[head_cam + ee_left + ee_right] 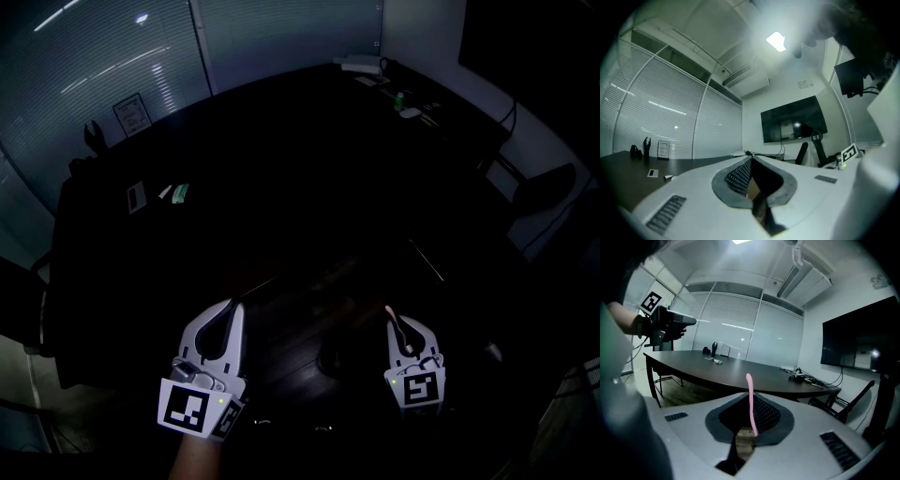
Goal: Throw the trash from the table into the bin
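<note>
Past the right gripper's [751,393] pink strip [751,405], a card [137,196] lies on the table [708,369].

The left gripper [751,160] and right gripper [749,397] have smooth, matt white plastic shells with grey dimpled pads [765,416]. The pink strip [750,401] looks like smooth, pliable plastic. The table [740,372] top is dark, smooth, faintly glossy.

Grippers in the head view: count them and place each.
2. The white left gripper sits lower left, shut; the white right gripper sits lower right, pinching a thin pink strip.
</note>
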